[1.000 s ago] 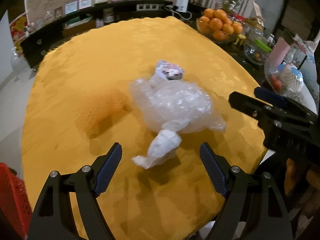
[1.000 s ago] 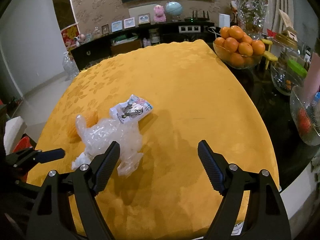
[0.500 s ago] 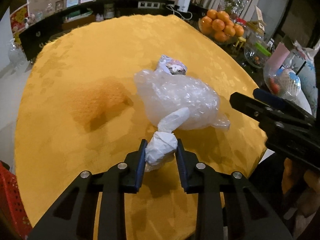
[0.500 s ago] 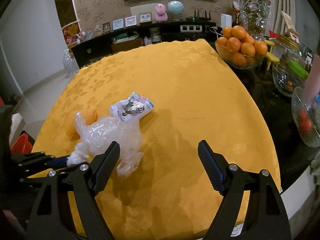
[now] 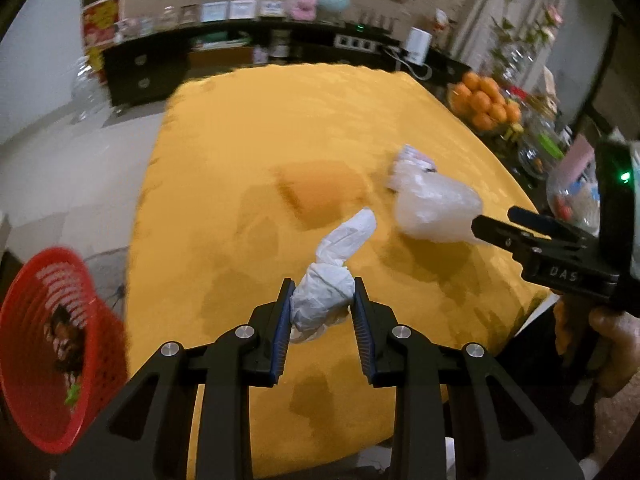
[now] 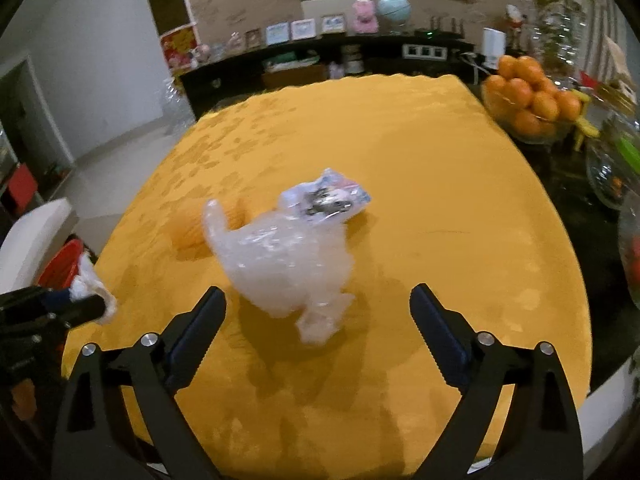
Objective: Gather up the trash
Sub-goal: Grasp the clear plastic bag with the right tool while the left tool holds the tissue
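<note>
While the two tools work over one table, the scene reads as follows.

Left gripper (image 5: 321,307): clamped on a crumpled white tissue wad (image 5: 324,296) — both ribbed pads press its sides, and a twisted tail of it sticks out past the fingertips, above the cloth.
Right gripper (image 6: 318,314): jaws opening and spread wide, nothing pressed between them; the pads stand either side of the near end of the bag, apart from it.
Clear crinkled plastic bag (image 6: 280,258): lying on the yellow patterned tablecloth (image 6: 420,184), blurred in both views.
Small printed foil packet (image 6: 332,198): at the far end of the bag, touching it or partly under it — which, I cannot tell.
Red plastic mesh basket (image 5: 44,344): off the table's left edge, lower than the tabletop, with some dark scraps inside.
Glass bowl of oranges (image 6: 528,106): at the far right corner, well apart from the trash.
Person's hand (image 5: 604,344): gripping the right tool's handle at the left view's right edge.
</note>
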